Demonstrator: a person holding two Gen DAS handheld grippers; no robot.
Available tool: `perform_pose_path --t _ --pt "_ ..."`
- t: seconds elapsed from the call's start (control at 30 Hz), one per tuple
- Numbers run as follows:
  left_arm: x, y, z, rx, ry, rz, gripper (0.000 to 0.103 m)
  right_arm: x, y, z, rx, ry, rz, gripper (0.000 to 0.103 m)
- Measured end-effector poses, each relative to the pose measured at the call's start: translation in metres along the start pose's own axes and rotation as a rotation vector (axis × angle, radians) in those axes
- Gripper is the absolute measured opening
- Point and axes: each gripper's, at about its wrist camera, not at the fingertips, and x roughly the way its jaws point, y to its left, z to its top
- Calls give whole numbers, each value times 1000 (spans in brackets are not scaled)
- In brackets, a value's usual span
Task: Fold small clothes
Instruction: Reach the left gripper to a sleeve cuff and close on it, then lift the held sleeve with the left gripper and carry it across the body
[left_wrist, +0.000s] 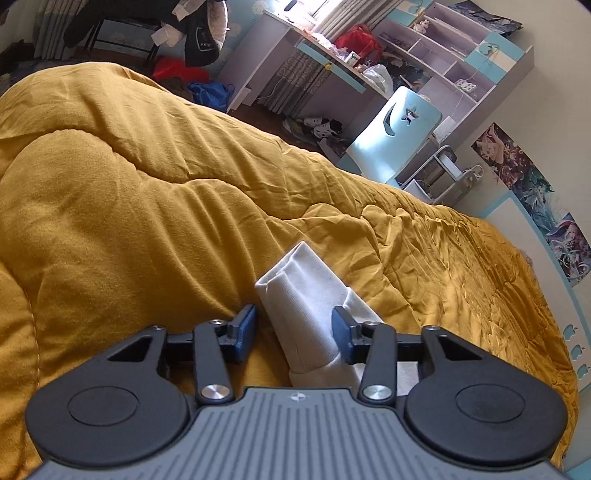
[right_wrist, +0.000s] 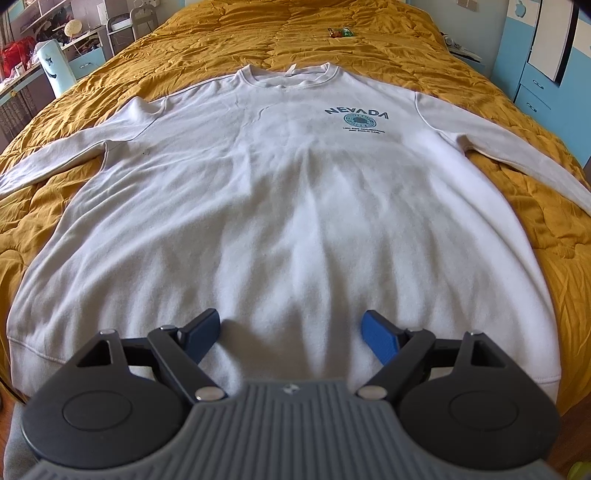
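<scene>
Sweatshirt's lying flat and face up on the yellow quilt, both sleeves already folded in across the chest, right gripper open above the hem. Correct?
Not quite. In the right wrist view the sweatshirt has both sleeves spread out onto the yellow quilt, not folded in. It does lie flat, face up, with the right gripper open above the hem.

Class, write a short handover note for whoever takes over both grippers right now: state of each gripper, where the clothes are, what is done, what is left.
Left gripper: jaws astride the sleeve cuff on the yellow quilt; the cuff touches one pad, a gap shows at the other, so no firm grip yet.
Right gripper: open, empty, above the sweatshirt near its hem.
Sweatshirt: flat, front up, both sleeves spread out.
Done: laid out only; no fold yet.
Left: close on the cuff, fold both sleeves in, then fold the body.
</scene>
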Motion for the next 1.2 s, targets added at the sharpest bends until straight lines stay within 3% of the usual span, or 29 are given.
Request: perform_pose_path --t 0.07,0.23,0.43,0.67,0.97,1.2 --pt "2 7 3 -47 23 -3 11 -1 -1 -1 7 -5 2 80" --pt "-18 14 18 -133 25 -131 6 -2 -7 -2 34 -11 7 80" --pt "-65 -48 23 104 -98 -220 6 0 -14 -3 56 -24 27 80" --pt "-121 -142 19 229 -184 -383 6 -3 -31 -4 95 -69 68 80" --pt "-164 -244 -27 351 -153 -587 6 -5 -78 -5 171 -172 59 80" --pt "-177 -304 -96 454 -104 -701 6 -5 -117 -10 241 -219 61 80"
